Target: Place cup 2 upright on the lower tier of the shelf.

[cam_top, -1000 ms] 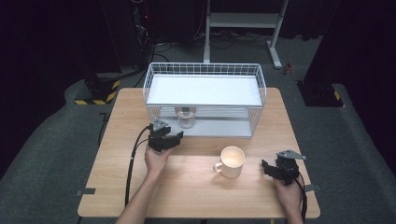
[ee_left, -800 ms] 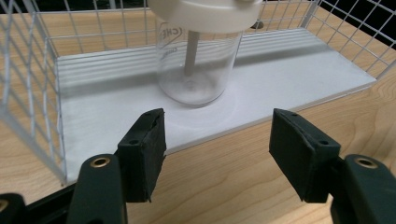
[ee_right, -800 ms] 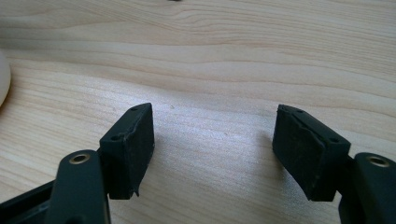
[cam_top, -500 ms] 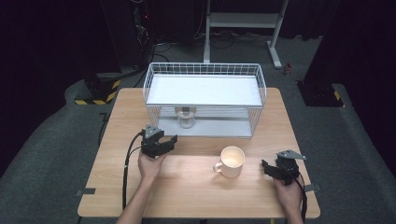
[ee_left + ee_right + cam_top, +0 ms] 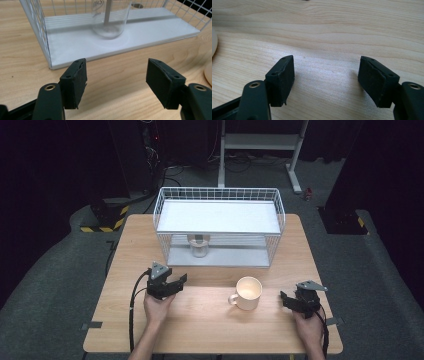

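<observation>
The left gripper (image 5: 172, 281) stands on the left part of the table (image 5: 210, 330), just in front of the wire rack (image 5: 220, 195), and its jaws have just been opening, with nothing between them. The glass (image 5: 110, 22) lies straight ahead of it, on the lower shelf (image 5: 75, 47) of the rack, near the rack's left front corner; so the left hand is clearly the nearer one. The glass is clear, upright, with a pale stick standing inside. The mug (image 5: 247, 292), cream and with its handle to the left, stands near the table's front edge, between both hands. The right gripper (image 5: 290, 300) rests near the right front corner, jaws apart and empty.
</observation>
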Available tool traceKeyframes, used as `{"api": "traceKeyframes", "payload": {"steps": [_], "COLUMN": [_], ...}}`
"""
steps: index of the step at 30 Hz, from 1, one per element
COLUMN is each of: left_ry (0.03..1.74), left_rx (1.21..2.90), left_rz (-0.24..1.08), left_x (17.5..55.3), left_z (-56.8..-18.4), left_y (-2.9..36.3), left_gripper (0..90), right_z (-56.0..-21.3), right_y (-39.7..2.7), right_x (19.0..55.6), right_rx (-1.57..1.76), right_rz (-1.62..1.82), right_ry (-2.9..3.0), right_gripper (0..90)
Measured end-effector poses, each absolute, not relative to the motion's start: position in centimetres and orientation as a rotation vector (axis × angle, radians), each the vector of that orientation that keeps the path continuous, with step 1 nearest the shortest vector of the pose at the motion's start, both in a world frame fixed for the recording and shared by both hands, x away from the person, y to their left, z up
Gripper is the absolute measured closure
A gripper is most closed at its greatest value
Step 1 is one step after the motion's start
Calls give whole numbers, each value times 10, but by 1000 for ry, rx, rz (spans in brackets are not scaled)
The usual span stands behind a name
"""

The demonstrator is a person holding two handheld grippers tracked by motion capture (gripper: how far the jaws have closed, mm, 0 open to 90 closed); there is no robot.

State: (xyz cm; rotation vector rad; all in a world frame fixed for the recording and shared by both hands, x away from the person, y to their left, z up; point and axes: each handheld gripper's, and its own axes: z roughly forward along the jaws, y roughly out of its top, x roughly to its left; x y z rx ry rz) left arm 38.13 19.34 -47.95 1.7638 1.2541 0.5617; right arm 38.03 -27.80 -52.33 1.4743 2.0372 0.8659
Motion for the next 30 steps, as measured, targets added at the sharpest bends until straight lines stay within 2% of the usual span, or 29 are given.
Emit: {"api": "traceKeyframes", "payload": {"steps": [30], "left_ry": [1288], "left_rx": [1848], "left_rz": [569], "left_x": [357], "left_z": [-514], "left_y": [196], "left_gripper": [318], "right_z": [-523], "right_y": [-278], "right_x": [380], "right_rx": [1473], "right_rz": [865], "right_ry": [2038], "right_gripper": [294]}}
